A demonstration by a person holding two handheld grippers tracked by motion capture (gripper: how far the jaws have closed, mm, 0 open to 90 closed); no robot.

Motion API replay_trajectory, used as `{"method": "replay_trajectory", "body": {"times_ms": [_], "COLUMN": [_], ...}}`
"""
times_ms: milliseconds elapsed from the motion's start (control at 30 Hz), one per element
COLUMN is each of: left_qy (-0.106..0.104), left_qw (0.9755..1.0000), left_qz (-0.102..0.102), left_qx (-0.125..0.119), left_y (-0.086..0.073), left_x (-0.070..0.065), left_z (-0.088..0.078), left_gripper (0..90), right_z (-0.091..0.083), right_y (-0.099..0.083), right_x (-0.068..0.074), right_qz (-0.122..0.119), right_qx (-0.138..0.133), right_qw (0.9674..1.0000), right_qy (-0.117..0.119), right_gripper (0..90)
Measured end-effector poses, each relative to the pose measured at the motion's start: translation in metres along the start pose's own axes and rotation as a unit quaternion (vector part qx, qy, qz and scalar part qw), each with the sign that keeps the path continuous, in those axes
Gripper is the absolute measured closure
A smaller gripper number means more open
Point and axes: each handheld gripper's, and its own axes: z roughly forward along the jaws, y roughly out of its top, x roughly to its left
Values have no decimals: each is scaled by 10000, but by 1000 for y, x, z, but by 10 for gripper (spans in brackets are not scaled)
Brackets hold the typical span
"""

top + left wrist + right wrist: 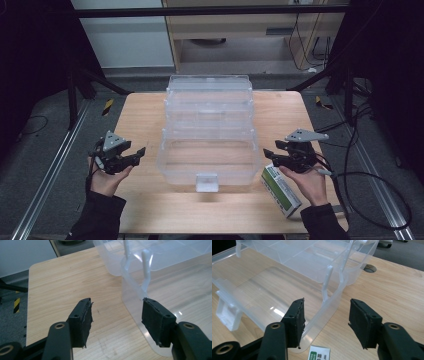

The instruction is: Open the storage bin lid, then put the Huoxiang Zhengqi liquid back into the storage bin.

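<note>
A clear plastic tiered box (210, 150) stands open in the middle of the wooden table (145, 115), its trays stepped back toward the far edge. My left gripper (137, 154) hovers just left of the box's lower tub, jaws open and empty. In the left gripper view the gripper (117, 301) looks over bare wood, with the tub's wall (132, 305) at the right. My right gripper (268, 157) is open at the tub's right side. In the right gripper view the gripper (326, 301) frames the tub's corner (329, 302), and the pads do not touch it.
A green and white carton (281, 190) lies on the table under the right hand and shows at the bottom as the carton (319, 353). The box's front latch tab (206, 182) points at the near edge. Cables (360, 175) trail off the right side.
</note>
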Motion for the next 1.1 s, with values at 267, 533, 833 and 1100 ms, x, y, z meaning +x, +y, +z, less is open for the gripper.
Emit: {"method": "replay_trajectory", "body": {"times_ms": [267, 533, 833, 1100], "left_qy": [179, 344, 313, 362], "left_qw": [9997, 9989, 9984, 9979], "left_qz": [-59, -76, -114, -177], "left_qx": [173, 323, 467, 517], "left_y": [-8, -13, -17, -19], "left_x": [11, 18, 22, 26], "left_z": [8, 13, 17, 18], "left_gripper": [384, 369, 358, 354], "right_z": [-15, -27, -30, -28], "right_y": [2, 0, -3, -5], "right_x": [3, 3, 5, 11], "right_qz": [-143, -121, -88, -80], "right_qx": [338, 642, 886, 1235], "right_qw": [9993, 9978, 9960, 9923], "right_qy": [-74, -135, -62, -36], "right_gripper": [372, 327, 305, 327]}}
